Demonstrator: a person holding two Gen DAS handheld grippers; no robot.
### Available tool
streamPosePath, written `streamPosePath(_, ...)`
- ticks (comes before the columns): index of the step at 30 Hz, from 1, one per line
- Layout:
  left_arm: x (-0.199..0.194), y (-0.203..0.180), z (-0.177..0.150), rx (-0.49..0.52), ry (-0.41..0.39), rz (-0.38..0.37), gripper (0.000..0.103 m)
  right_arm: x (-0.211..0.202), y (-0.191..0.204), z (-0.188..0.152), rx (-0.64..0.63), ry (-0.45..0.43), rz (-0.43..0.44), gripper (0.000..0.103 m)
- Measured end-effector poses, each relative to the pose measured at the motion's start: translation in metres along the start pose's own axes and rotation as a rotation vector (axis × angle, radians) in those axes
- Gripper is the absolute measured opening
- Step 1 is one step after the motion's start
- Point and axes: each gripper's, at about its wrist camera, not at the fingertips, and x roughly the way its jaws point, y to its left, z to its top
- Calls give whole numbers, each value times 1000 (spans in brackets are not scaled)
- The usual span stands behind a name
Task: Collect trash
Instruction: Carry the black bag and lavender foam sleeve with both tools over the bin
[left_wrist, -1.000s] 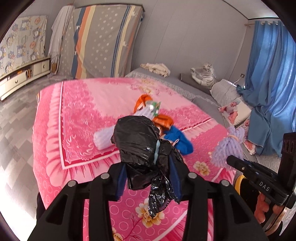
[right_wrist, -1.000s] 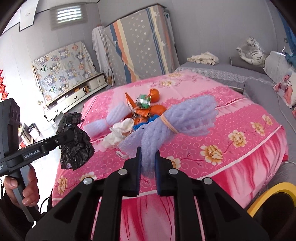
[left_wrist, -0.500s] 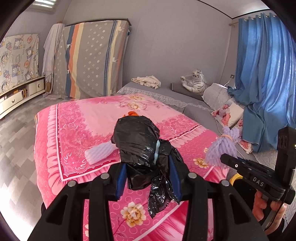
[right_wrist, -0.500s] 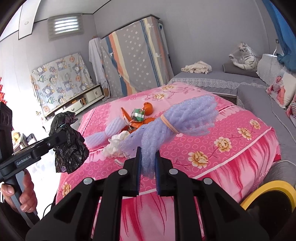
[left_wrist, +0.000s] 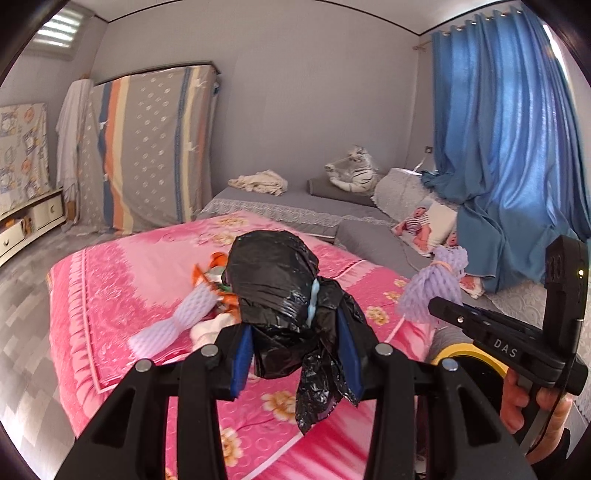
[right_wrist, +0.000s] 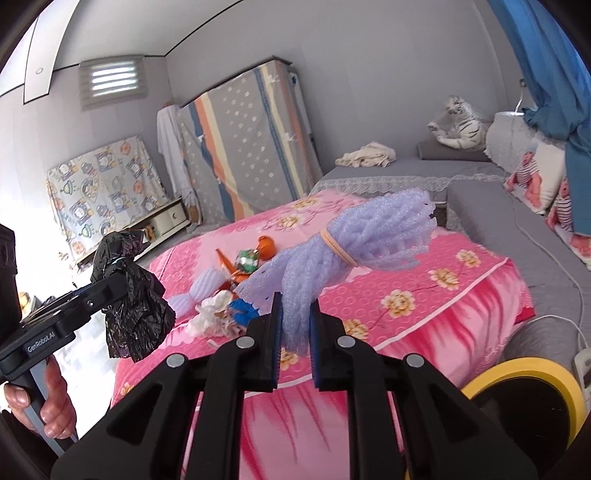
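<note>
My left gripper (left_wrist: 295, 354) is shut on a crumpled black plastic bag (left_wrist: 280, 291) and holds it in the air above the pink bed (left_wrist: 122, 280). My right gripper (right_wrist: 295, 343) is shut on a bundle of purple foam net (right_wrist: 354, 243) tied with a rubber band, also held up. The bag also shows in the right wrist view (right_wrist: 129, 295), and the net in the left wrist view (left_wrist: 432, 288). A pile of trash lies on the bed: a white foam net (left_wrist: 173, 321), orange wrappers (right_wrist: 240, 269), white tissue (right_wrist: 210, 314), a blue scrap (right_wrist: 242, 310).
A yellow-rimmed bin (right_wrist: 532, 395) stands on the floor by the bed's near right corner. A grey sofa (right_wrist: 480, 206) with dolls and a toy tiger (right_wrist: 458, 122) lies beyond. A mattress (left_wrist: 147, 147) leans on the wall. Blue curtains (left_wrist: 506, 147) hang right.
Both grippers have pulled back and risen from the bed with their loads. The trash pile looks farther away, and the yellow bin shows more in both views.
</note>
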Motion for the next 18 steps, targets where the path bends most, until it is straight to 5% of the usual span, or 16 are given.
streamPosePath(18, 28, -80, 16, 103, -14, -176, 39, -46, -64, -1, 93, -92, -211, 11)
